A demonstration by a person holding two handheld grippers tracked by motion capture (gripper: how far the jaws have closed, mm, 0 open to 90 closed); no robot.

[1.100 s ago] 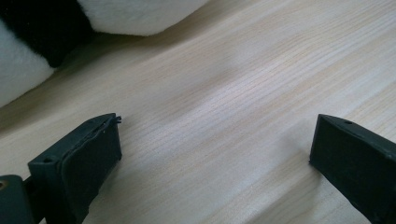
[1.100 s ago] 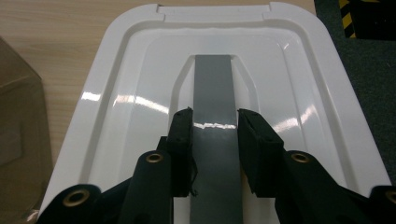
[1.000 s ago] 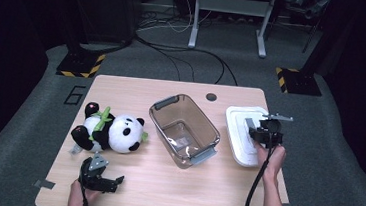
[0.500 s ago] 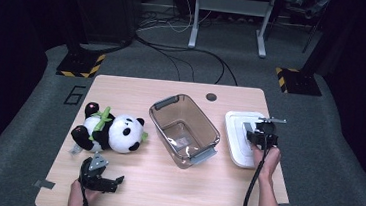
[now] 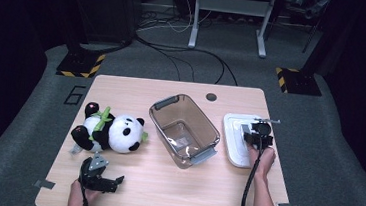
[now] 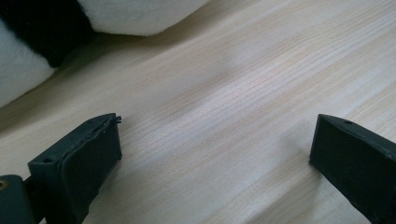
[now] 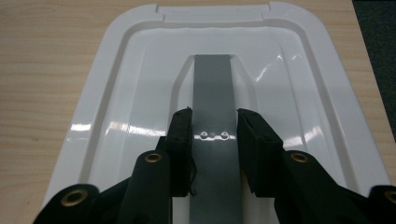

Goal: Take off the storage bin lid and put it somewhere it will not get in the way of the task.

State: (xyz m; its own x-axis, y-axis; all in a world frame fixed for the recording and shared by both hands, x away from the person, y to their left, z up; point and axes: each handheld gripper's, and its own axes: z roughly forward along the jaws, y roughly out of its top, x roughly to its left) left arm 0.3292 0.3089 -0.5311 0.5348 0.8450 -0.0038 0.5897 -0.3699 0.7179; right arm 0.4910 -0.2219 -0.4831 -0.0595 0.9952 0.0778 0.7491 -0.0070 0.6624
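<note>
High view: the right gripper (image 5: 259,131) sits on the white lid (image 5: 233,142), which lies flat on the desk (image 5: 173,192) just right of the clear bin (image 5: 184,129). The left gripper (image 5: 100,175) rests near the desk's front edge, jaws spread, with the panda toy (image 5: 110,133) just beyond it.

Left gripper view: the jaws stand wide apart over bare desk (image 6: 224,107). The panda toy (image 6: 130,16) lies ahead of the jaws, not touching them.

Right gripper view: the jaws are narrowed around the grey handle strip (image 7: 212,93) at the middle of the white lid (image 7: 116,102), one jaw at each side of the strip. Firm contact cannot be confirmed.
</note>
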